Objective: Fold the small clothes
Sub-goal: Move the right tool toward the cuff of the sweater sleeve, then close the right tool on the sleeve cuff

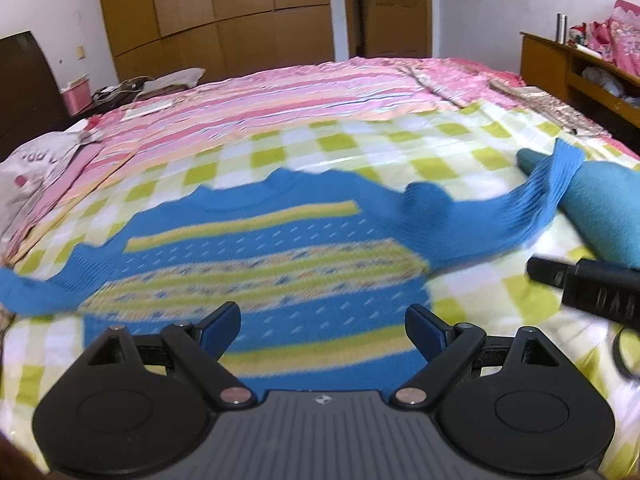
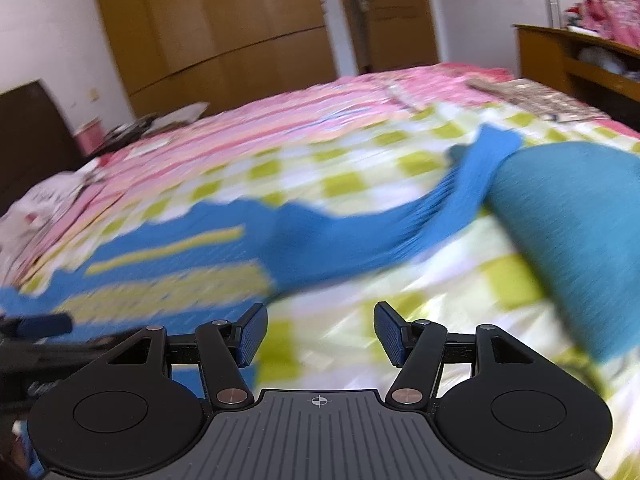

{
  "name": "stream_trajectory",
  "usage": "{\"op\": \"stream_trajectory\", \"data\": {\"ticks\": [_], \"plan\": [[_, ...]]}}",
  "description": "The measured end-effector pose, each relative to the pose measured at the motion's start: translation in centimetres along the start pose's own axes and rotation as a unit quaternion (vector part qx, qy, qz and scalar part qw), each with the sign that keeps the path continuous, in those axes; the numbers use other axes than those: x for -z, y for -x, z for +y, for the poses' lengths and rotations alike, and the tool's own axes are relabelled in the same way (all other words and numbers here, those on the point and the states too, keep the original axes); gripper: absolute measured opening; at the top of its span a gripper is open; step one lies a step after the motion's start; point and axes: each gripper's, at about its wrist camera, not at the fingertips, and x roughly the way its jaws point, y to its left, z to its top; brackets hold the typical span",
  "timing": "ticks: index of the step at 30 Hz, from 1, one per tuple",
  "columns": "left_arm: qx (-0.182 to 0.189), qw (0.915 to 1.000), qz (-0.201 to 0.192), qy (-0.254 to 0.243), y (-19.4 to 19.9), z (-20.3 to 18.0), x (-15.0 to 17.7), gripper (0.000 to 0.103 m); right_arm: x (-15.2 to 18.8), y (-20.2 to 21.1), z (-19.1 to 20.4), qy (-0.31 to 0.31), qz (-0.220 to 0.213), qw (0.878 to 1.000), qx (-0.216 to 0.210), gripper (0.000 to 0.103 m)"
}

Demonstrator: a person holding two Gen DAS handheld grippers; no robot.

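Observation:
A small blue sweater (image 1: 280, 236) with yellow and patterned stripes lies flat on a green-and-white checked cloth (image 1: 360, 148), sleeves spread to both sides. Its right sleeve (image 1: 536, 196) rests over a teal rolled item (image 1: 600, 204). My left gripper (image 1: 323, 326) hovers open just above the sweater's lower hem, nothing between its fingers. The right gripper (image 2: 320, 334) is open too, over the checked cloth (image 2: 360, 320) beside the sweater's (image 2: 192, 264) right edge, below the right sleeve (image 2: 440, 204). The right gripper's black body (image 1: 592, 286) shows at the right edge of the left wrist view.
The bed carries a pink striped cover (image 1: 280, 96) behind the checked cloth. A grey garment (image 1: 36, 164) lies at the far left. A wooden shelf (image 1: 576, 68) stands at the right, wardrobes (image 1: 216, 12) and a door behind. The teal roll (image 2: 572, 232) bulks large at the right.

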Motion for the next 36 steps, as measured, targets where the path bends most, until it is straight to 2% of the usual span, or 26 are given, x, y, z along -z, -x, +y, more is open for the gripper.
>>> {"op": "stream_trajectory", "data": {"ticks": [7, 14, 19, 22, 27, 31, 36], "plan": [[0.028, 0.9996, -0.011, -0.002, -2.3, -3.1, -2.2, 0.094, -5.1, -1.8, -5.4, -0.024, -0.032, 0.997, 0.061, 0.059], [0.04, 0.9988, -0.017, 0.022, -3.9, -3.7, -3.9, 0.094, -9.6, -5.1, -8.3, -0.047, -0.043, 0.994, 0.092, 0.058], [0.042, 0.9982, -0.022, 0.038, -4.6, -3.1, -4.3, 0.094, -11.5, -7.6, -9.5, -0.066, -0.034, 0.992, 0.106, 0.055], [0.044, 0.9978, -0.022, 0.044, -4.8, -2.6, -4.1, 0.094, -12.2, -9.4, -10.0, -0.074, -0.016, 0.989, 0.124, 0.049], [0.045, 0.9973, -0.015, 0.056, -5.0, -1.2, -3.2, 0.094, -12.6, -11.5, -10.0, -0.059, 0.01, 0.986, 0.157, 0.044], [0.046, 0.9962, -0.007, 0.073, -5.0, 0.4, -2.4, 0.094, -12.5, -12.4, -10.2, -0.052, 0.023, 0.981, 0.187, 0.024], [0.045, 0.9948, -0.005, 0.092, -4.8, 2.1, -1.8, 0.094, -12.7, -11.5, -10.9, -0.074, 0.023, 0.982, 0.175, 0.006]]}}
